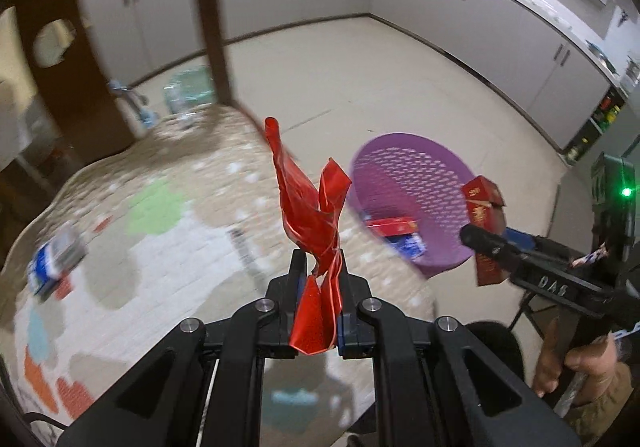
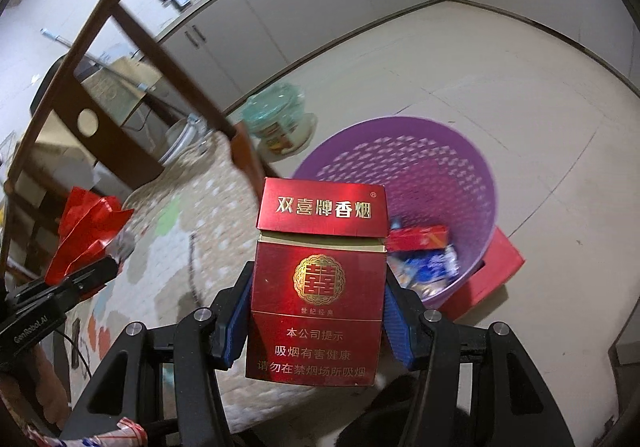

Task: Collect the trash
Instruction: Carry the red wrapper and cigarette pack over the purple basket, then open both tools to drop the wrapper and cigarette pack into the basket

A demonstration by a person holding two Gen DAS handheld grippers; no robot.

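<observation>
The left gripper [image 1: 320, 271] is pinched tight on a crumpled red wrapper [image 1: 312, 207] standing up out of its jaws; the right gripper [image 2: 316, 311] clamps a red cigarette pack [image 2: 320, 287] upright between its blue pads; the purple basket [image 2: 472, 151] sits just beyond on the floor, already holding trash.

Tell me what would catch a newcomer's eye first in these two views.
The red cigarette pack with gold lettering fills the middle of the right wrist view, clamped in the right gripper. The crumpled red foil wrapper sticks up from the shut left gripper. Behind both sits the perforated purple plastic basket, already holding trash.
</observation>
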